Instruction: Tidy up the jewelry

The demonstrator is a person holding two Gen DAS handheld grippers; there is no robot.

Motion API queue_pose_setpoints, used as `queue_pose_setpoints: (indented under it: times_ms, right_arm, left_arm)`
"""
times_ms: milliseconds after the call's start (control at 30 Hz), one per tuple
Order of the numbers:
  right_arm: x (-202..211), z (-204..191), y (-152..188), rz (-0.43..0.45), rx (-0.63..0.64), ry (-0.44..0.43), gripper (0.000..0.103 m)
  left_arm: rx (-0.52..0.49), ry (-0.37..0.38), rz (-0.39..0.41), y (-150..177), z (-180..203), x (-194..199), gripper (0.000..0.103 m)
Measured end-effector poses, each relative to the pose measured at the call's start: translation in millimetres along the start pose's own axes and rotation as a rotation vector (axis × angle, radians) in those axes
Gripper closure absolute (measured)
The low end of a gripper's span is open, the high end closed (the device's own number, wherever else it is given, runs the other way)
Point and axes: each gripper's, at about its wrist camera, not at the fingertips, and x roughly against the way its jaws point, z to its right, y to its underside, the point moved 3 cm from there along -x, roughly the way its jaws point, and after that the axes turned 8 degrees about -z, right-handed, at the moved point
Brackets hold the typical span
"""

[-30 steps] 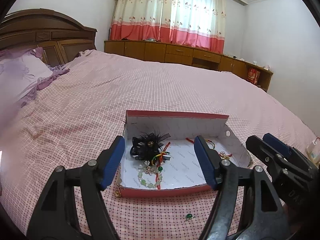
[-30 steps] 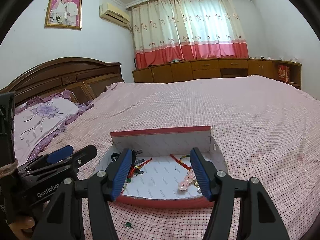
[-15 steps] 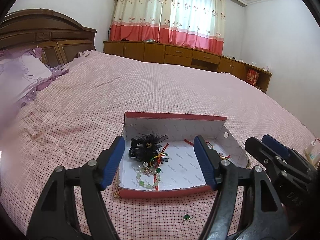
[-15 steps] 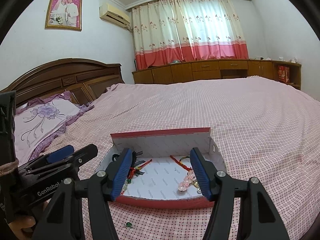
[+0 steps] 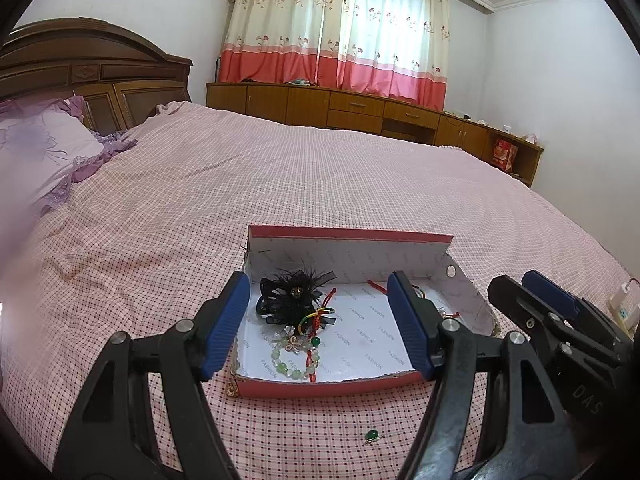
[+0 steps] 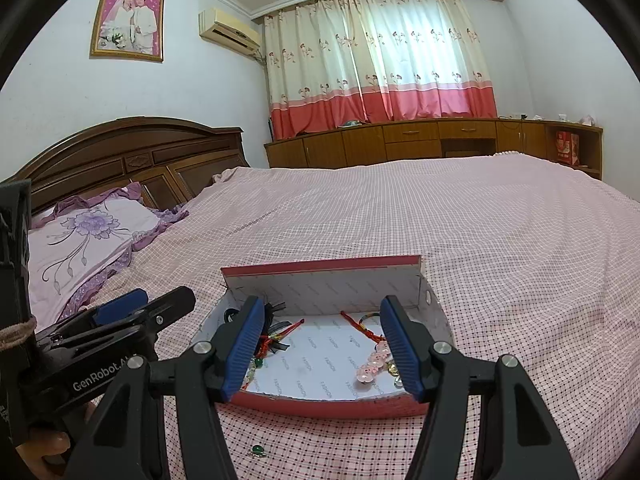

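Both units are positioned short of the open red box on the bed. My left gripper has its jaws standing well apart with nothing between the pads; my right gripper is likewise parted and empty.

Location of task items: inside the box lie a black feather hair ornament, a green bead bracelet, a knot of red and yellow cords and, toward the right end, a pink bead bracelet. One small green stone piece lies loose on the bedspread in front of the box. A gold-coloured item sits against the box's near left corner, outside it.

Risks, in my judgement: the loose green piece is tiny and rests on soft cloth, so closing pads could press it into the weave or flick it away. The cords and beads overlap, so lifting one could drag its neighbours. The light cardboard box may slide if nudged.

Room: pink checked bedspread, purple floral pillow, dark wooden headboard, low wooden cabinets under red-and-cream curtains.
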Motion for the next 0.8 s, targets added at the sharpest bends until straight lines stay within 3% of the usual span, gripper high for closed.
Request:
queue_pose_setpoints:
  times_ms: [800]
  right_arm:
    - [-0.1, 0.7, 0.0, -0.001, 0.001, 0.000, 0.040]
  left_arm:
    - [0.001, 0.002, 0.000, -1.5, 0.9, 0.1, 0.040]
